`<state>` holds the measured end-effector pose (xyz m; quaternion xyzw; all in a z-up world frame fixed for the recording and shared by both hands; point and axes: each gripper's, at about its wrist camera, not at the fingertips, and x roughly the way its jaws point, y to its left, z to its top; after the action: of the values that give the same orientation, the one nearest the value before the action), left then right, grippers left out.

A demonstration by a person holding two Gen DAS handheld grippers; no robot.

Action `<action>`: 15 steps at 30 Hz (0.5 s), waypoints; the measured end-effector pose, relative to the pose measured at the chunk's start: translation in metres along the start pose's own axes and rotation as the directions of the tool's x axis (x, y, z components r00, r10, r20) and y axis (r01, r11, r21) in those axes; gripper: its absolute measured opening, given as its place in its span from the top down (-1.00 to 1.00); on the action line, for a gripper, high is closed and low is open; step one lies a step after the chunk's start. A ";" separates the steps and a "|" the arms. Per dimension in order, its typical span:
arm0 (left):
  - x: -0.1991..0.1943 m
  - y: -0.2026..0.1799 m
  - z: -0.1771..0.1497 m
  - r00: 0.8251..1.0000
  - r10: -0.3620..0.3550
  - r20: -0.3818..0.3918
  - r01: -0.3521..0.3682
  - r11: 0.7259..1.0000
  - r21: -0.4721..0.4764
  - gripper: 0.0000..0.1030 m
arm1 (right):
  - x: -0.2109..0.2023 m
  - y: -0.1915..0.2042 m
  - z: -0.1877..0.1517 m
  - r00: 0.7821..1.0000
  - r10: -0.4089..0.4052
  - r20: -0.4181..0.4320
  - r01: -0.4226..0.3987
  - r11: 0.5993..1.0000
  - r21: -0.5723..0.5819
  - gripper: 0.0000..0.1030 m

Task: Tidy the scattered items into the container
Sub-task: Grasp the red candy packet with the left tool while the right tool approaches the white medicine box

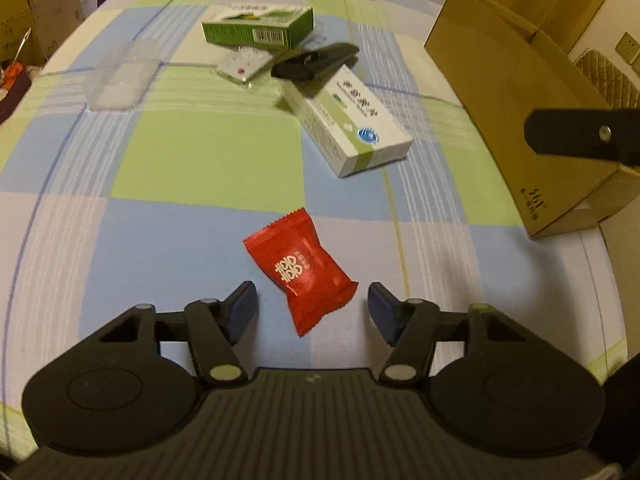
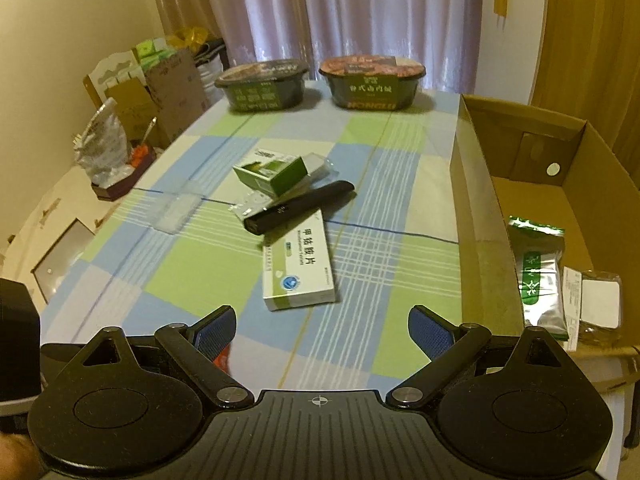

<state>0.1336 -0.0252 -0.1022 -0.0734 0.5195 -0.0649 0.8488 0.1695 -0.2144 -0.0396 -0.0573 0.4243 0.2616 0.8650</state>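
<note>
A red candy packet [image 1: 304, 270] lies on the checked tablecloth just ahead of my left gripper [image 1: 312, 306], which is open, its blue pads either side of the packet's near end without touching it. Farther off lie a white and green medicine box [image 1: 348, 124] [image 2: 298, 266], a black pen-like case [image 1: 316, 62] [image 2: 300, 206], a green box [image 1: 260, 26] [image 2: 272, 174], a blister sheet [image 1: 244, 64] and a clear plastic tray [image 1: 120, 76] [image 2: 176, 210]. My right gripper [image 2: 322, 330] is open and empty above the cloth. The cardboard box [image 2: 480, 200] [image 1: 500, 100] on the right holds a green and silver sachet [image 2: 540, 276].
Two instant-food bowls [image 2: 262, 86] [image 2: 372, 80] stand at the table's far edge before a curtain. Cartons and bags [image 2: 120, 128] crowd the floor at left. A finger of the right gripper [image 1: 576, 136] shows at the right of the left wrist view. The table's right edge runs beside the box.
</note>
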 end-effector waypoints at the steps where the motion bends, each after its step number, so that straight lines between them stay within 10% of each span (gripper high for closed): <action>1: 0.003 0.000 0.000 1.000 0.003 0.006 -0.003 1.000 0.000 -0.01 | 0.004 -0.002 0.001 1.000 0.008 -0.004 -0.008 1.000 -0.001 -0.90; 9: 0.006 0.002 0.006 0.999 0.029 0.032 -0.032 0.994 0.109 0.58 | 0.039 -0.003 0.006 0.997 0.049 -0.060 -0.050 0.999 -0.021 -0.89; 15: 0.000 0.030 0.013 0.997 0.061 0.036 -0.065 0.989 0.133 0.61 | 0.066 0.003 0.014 0.994 0.064 -0.089 -0.068 0.997 -0.042 -0.89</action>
<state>0.1460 0.0051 -0.1022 -0.0007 0.5025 -0.0716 0.8616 0.2111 -0.1809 -0.0811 -0.0744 0.4573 0.2967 0.8351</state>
